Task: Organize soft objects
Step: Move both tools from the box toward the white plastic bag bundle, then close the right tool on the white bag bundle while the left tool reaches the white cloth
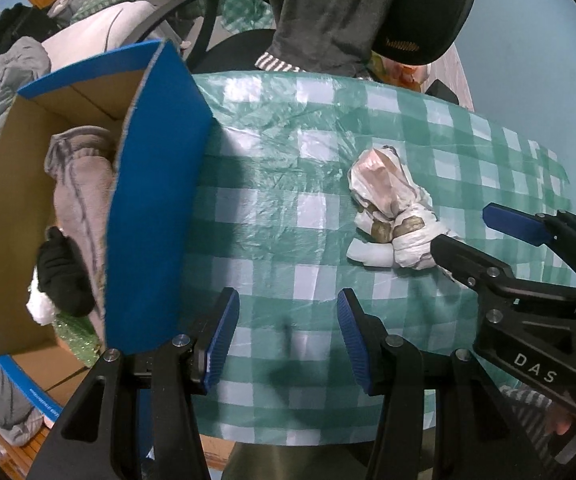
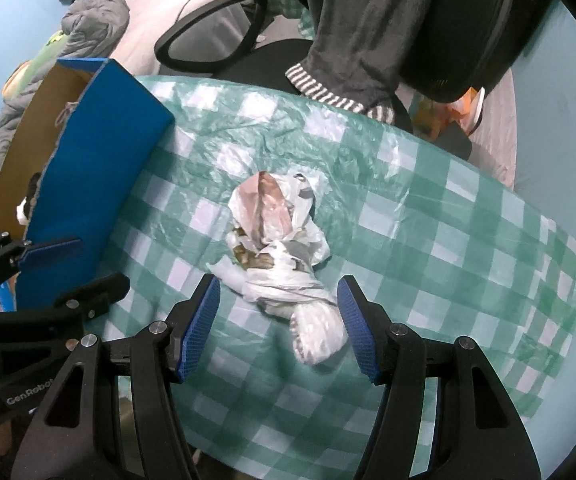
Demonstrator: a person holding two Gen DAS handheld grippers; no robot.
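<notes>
Right wrist view: your right claw (image 2: 277, 326) hangs wide apart, empty, over the crumpled bag (image 2: 275, 240) on the checked cloth (image 2: 448, 240).
Lower until the bag's knotted end sits between both pads, then squeeze; your left claw (image 1: 288, 338), also wide, holds nothing, with the box (image 1: 155, 200) to its left.

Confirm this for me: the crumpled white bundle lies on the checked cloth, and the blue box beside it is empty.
Not quite. The crumpled white bundle does lie on the checked cloth, but the blue box is not empty: the left wrist view shows a grey garment and a black item inside.
</notes>
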